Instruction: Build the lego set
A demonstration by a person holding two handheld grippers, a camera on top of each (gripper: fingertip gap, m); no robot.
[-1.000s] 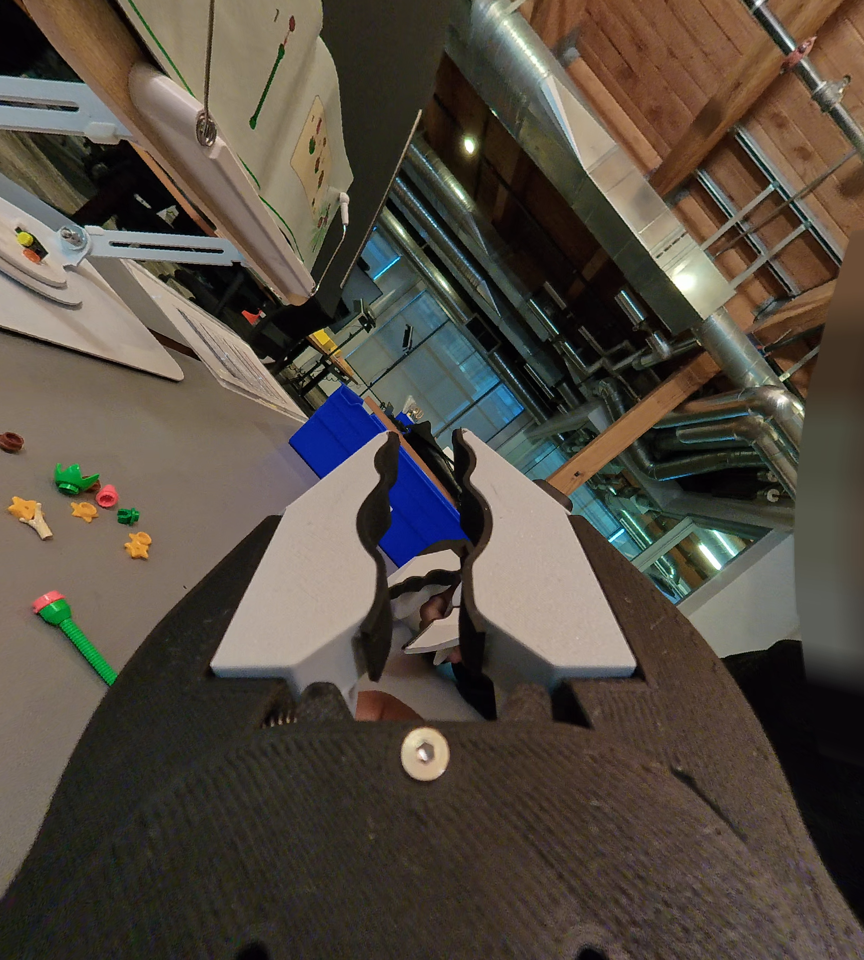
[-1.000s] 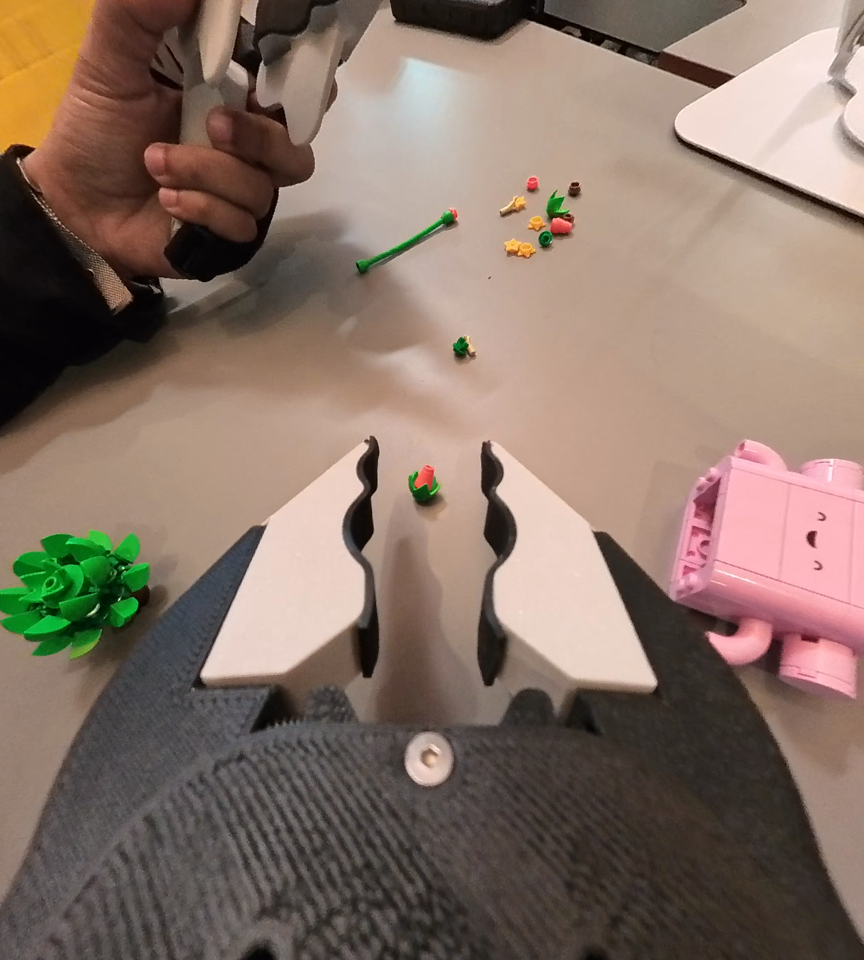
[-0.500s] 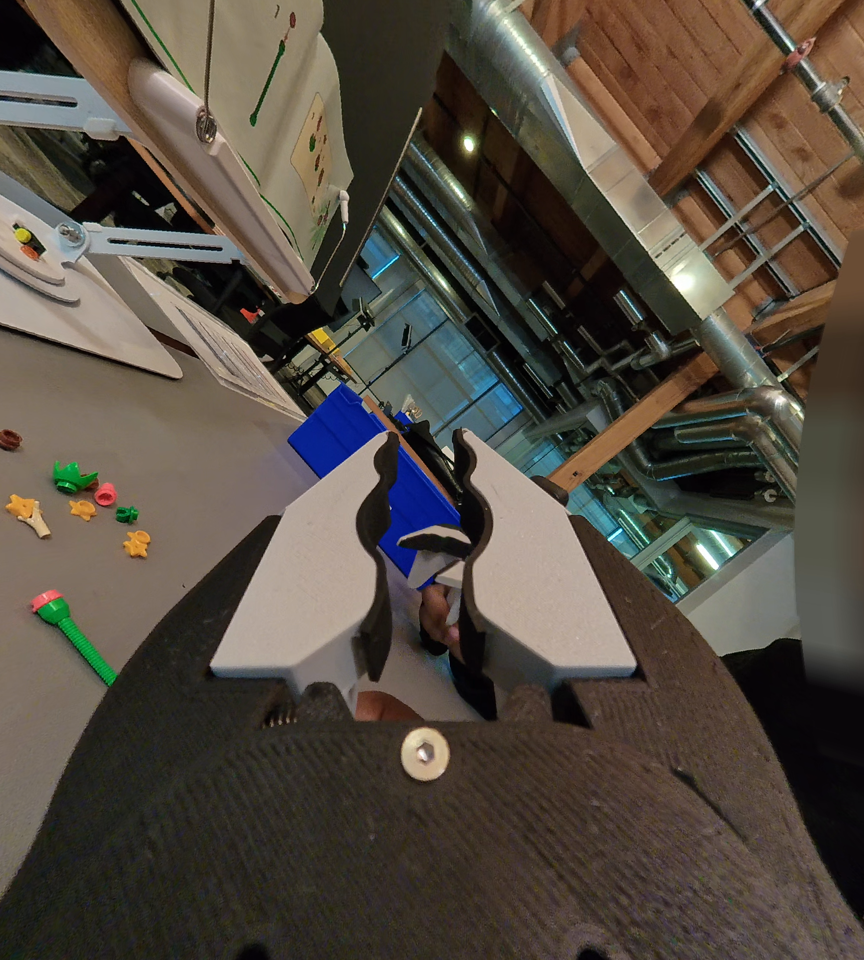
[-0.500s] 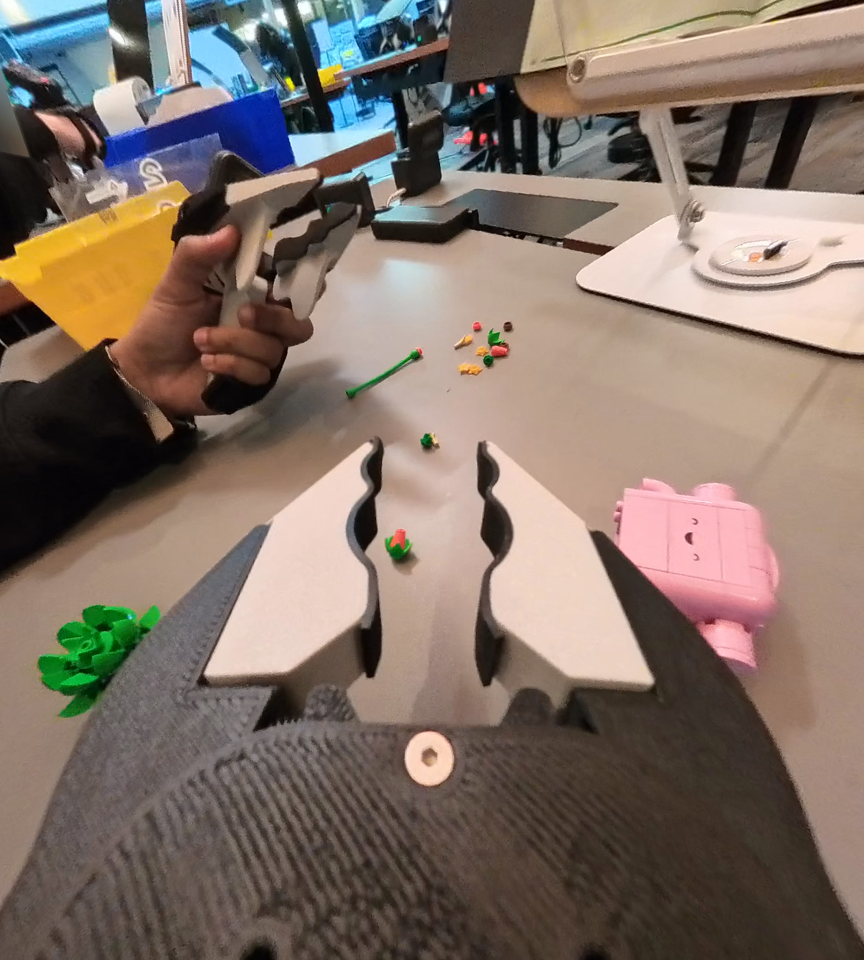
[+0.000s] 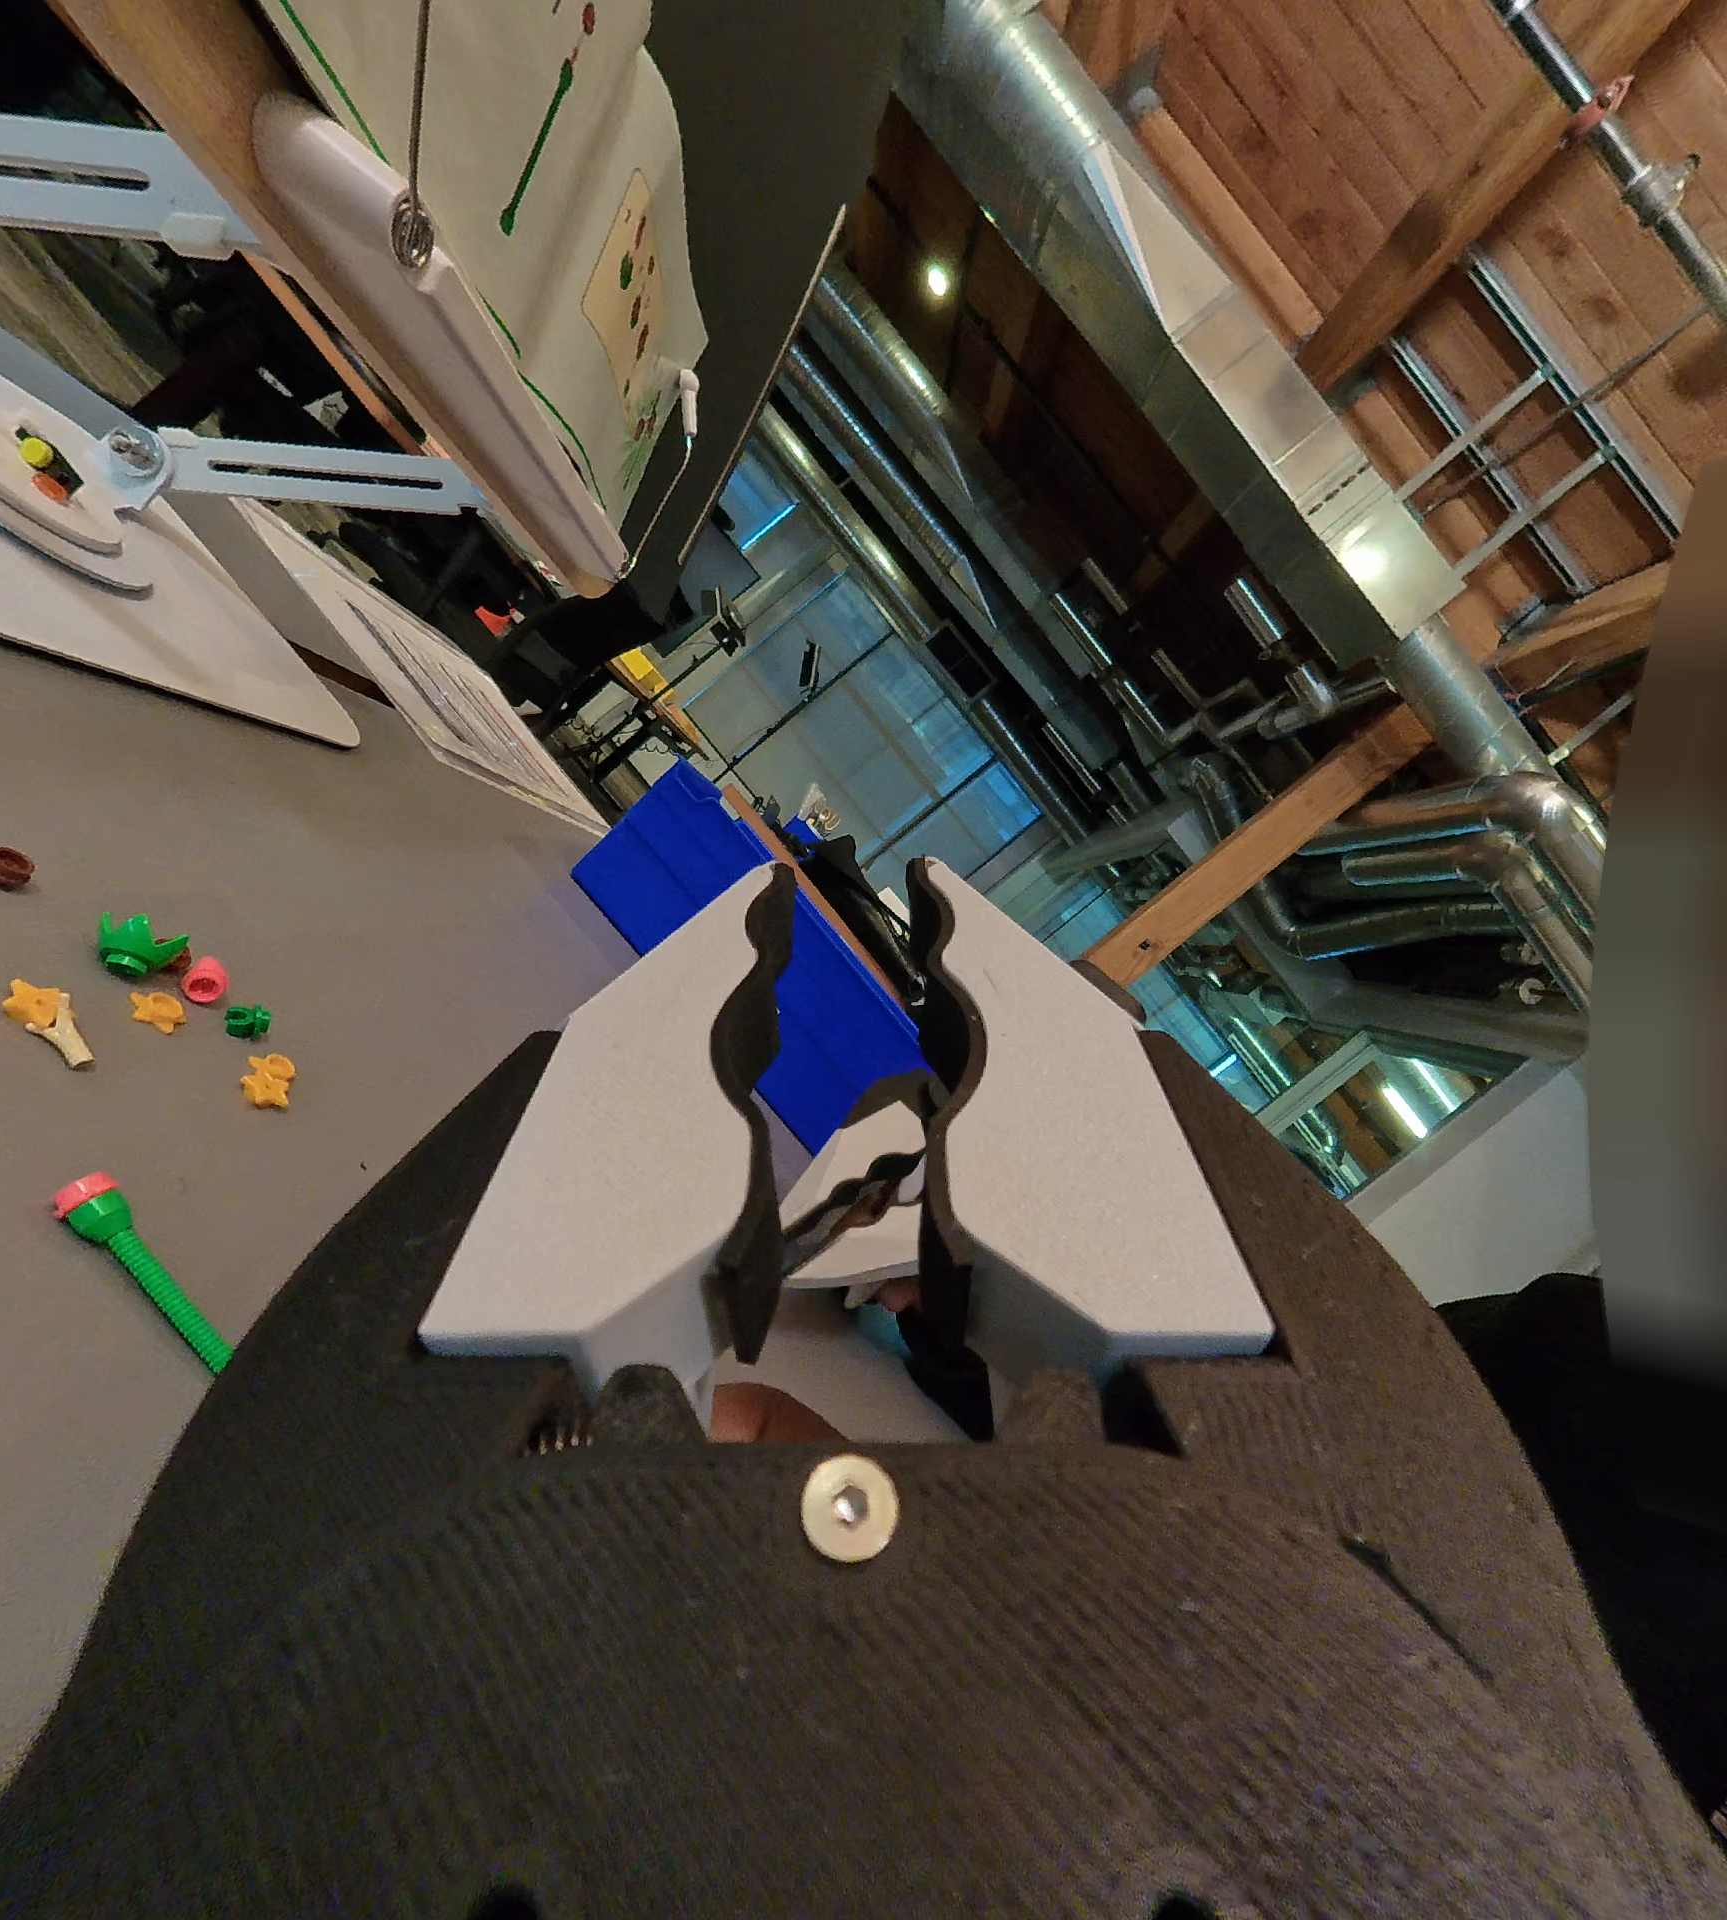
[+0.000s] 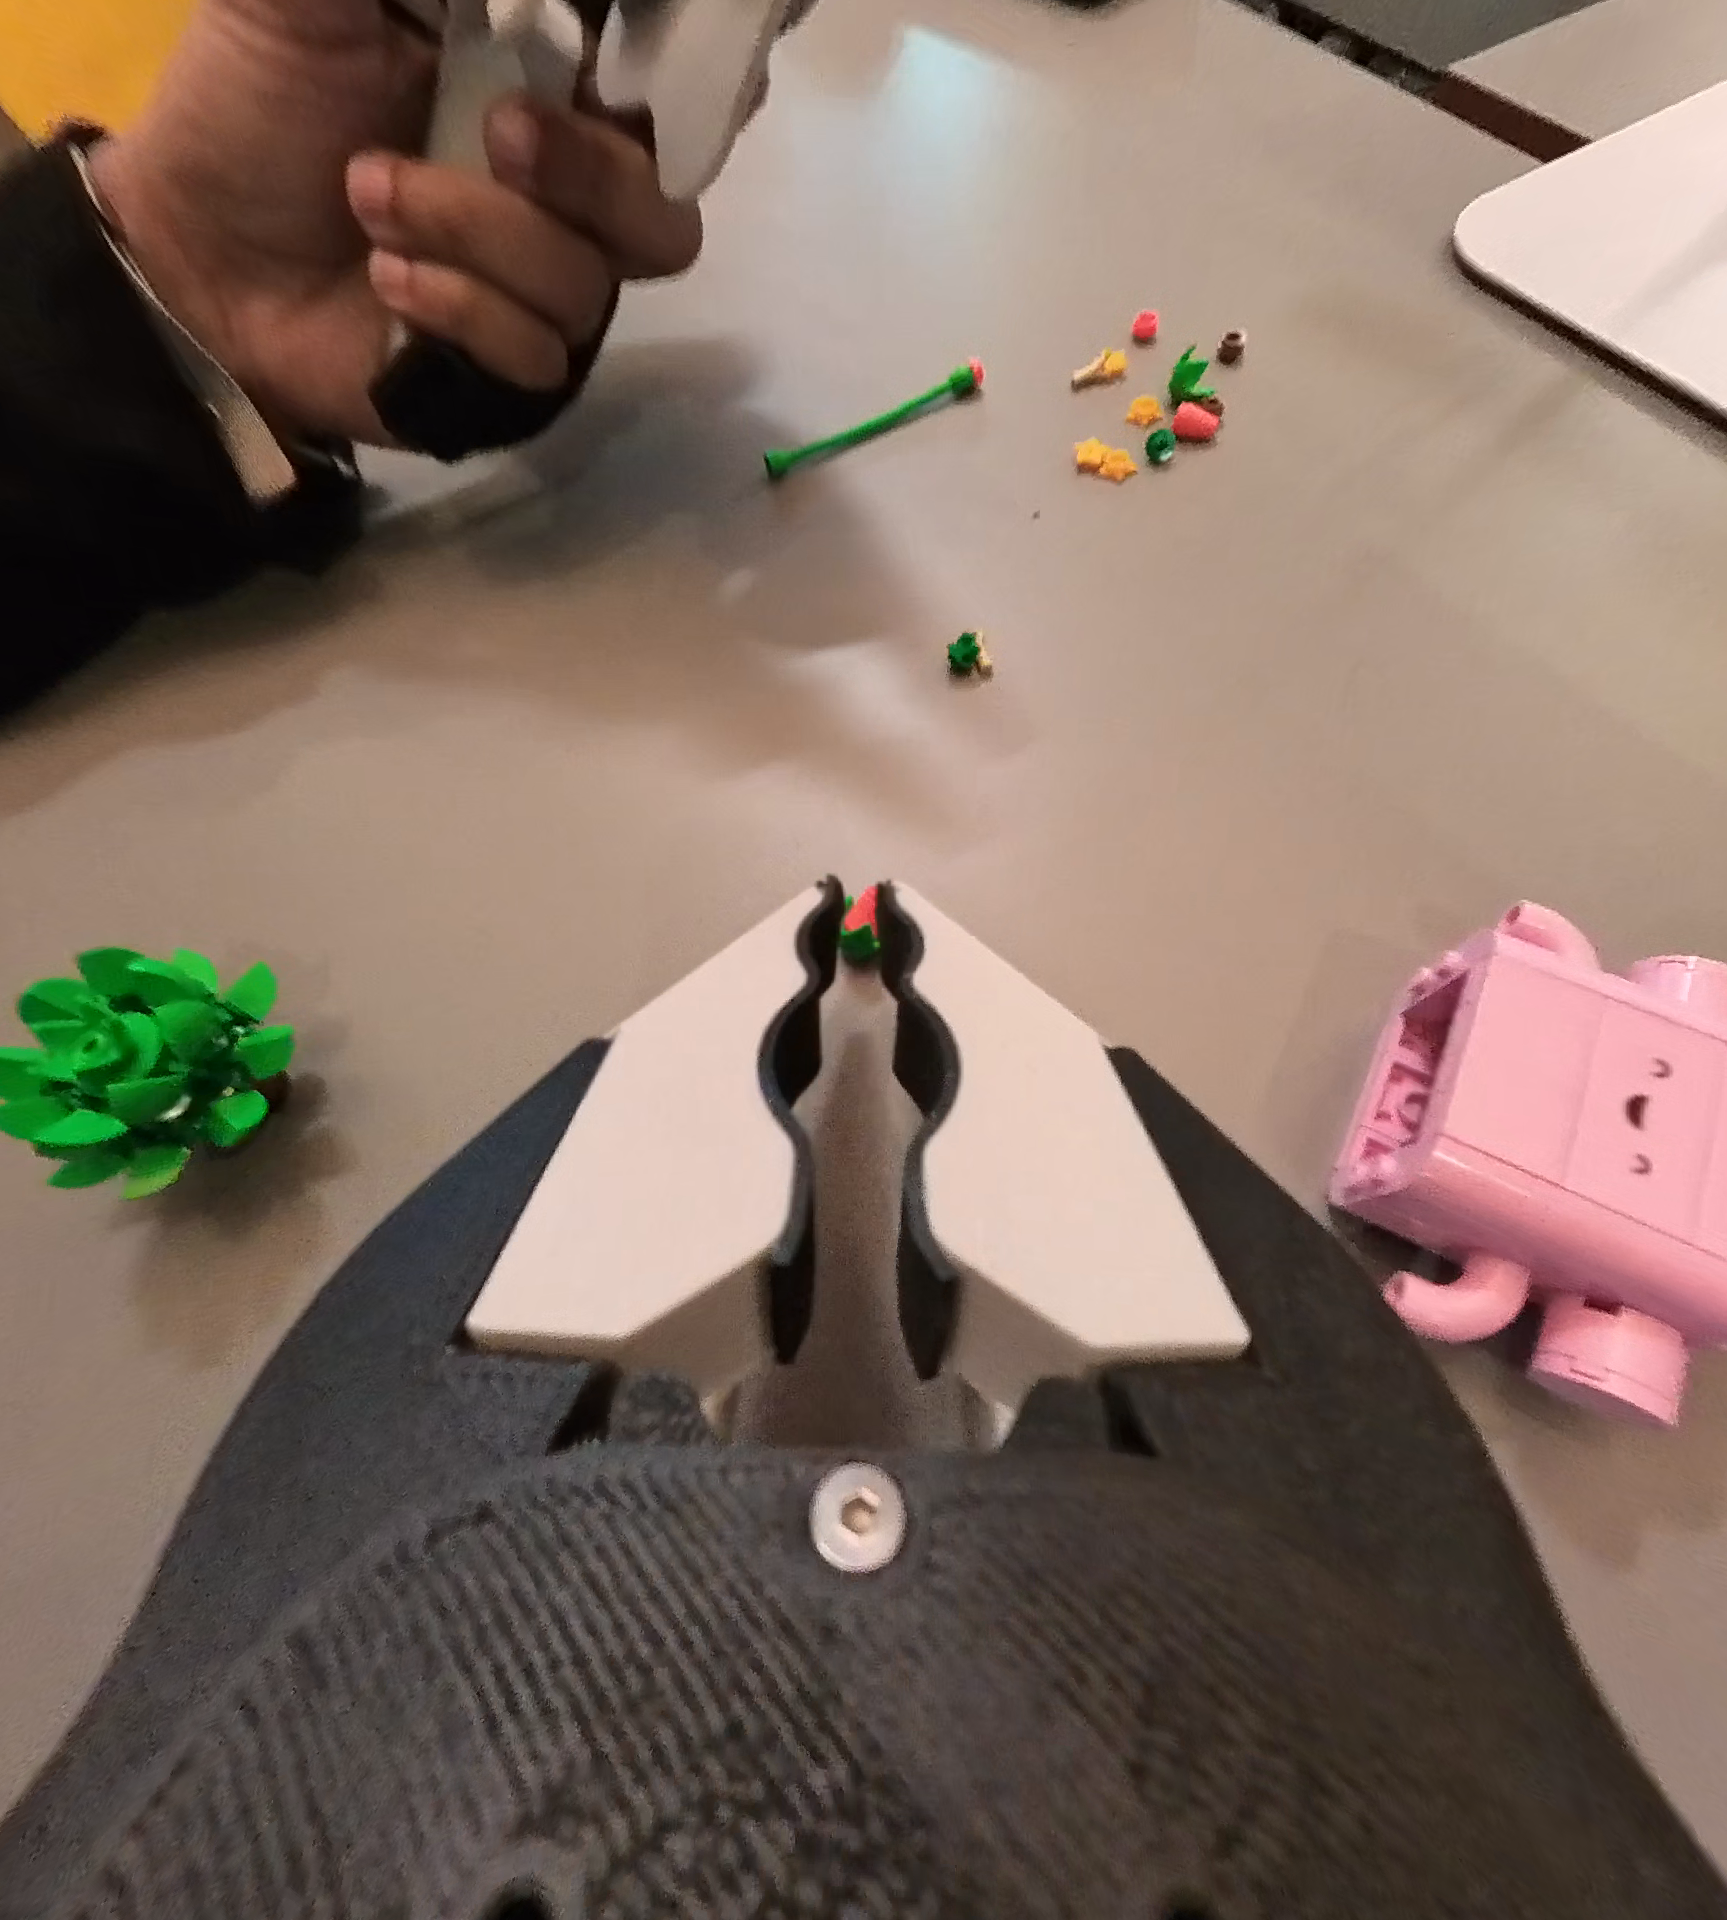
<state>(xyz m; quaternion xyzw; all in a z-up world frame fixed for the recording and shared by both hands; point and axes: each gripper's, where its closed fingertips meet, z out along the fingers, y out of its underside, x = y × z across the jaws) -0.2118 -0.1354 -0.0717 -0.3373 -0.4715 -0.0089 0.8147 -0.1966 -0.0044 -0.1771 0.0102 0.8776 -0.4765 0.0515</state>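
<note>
My right gripper [image 6: 859, 896] is shut on a small red-and-green bud piece [image 6: 860, 925], pinched at the fingertips low over the grey table [image 6: 1254, 779]. A green leafy plant build [image 6: 137, 1070] lies to its left and a pink block build with a face [image 6: 1607, 1122] to its right. My left gripper [image 5: 848, 894] is tilted up off the table, jaws slightly apart and empty; it also shows in the right wrist view [image 6: 620, 62], held by a hand [image 6: 402, 239].
A green stem with a red tip [image 6: 874, 421] [image 5: 142, 1268] and a cluster of small yellow, pink, green and brown pieces [image 6: 1160, 400] [image 5: 152, 987] lie farther out. A green-and-tan piece [image 6: 968, 655] lies alone. A white stand base [image 6: 1669, 260] is at the back right, a blue bin [image 5: 724, 894] beyond. The left gripper's tips are roughly 15 cm from the right gripper's.
My right gripper tilted up, then came back down and shut on the bud piece that lay between its open fingers. The left gripper has hardly moved.
</note>
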